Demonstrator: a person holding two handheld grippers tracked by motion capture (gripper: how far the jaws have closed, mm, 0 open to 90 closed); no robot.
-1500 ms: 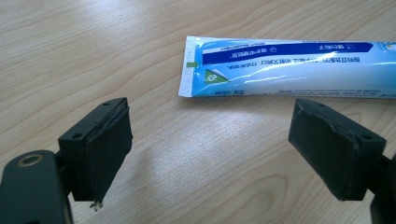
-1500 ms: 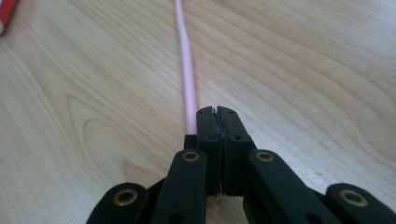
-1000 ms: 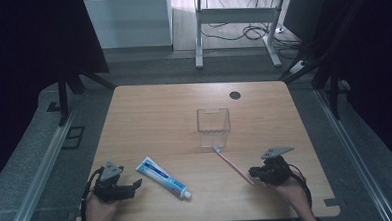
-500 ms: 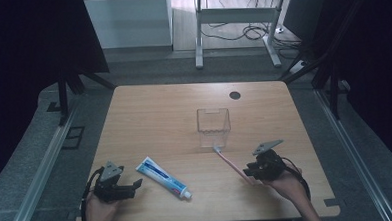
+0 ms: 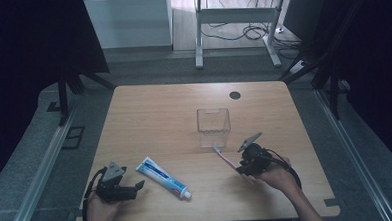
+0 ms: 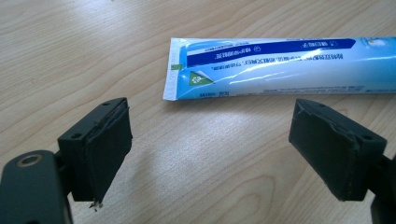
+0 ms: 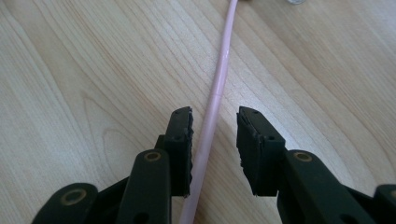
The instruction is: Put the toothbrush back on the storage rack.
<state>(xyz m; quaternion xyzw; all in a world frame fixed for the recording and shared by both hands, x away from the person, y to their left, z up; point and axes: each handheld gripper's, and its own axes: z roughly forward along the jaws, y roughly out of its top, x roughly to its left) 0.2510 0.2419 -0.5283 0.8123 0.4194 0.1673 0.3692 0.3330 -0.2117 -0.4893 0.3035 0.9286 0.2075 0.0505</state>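
A pink toothbrush lies on the wooden table, its head near a clear plastic cup. My right gripper sits low over the handle's near end. Its jaws have just been opening and stand a little apart, with the toothbrush handle running between them; the pads do not press it. A blue-and-white toothpaste tube lies at the front left. My left gripper rests just left of it, open wide, and the tube's flat end is a short way beyond the right gripper counterpart's jaws.
A dark round hole marks the table's far right part. The table's front edge runs just behind both hands. Beyond the far edge are a metal stand's legs and cables on the floor.
The right gripper has moved left and slightly away along the table, over the toothbrush handle, and its jaws have parted. The left gripper and the tube have stayed put.
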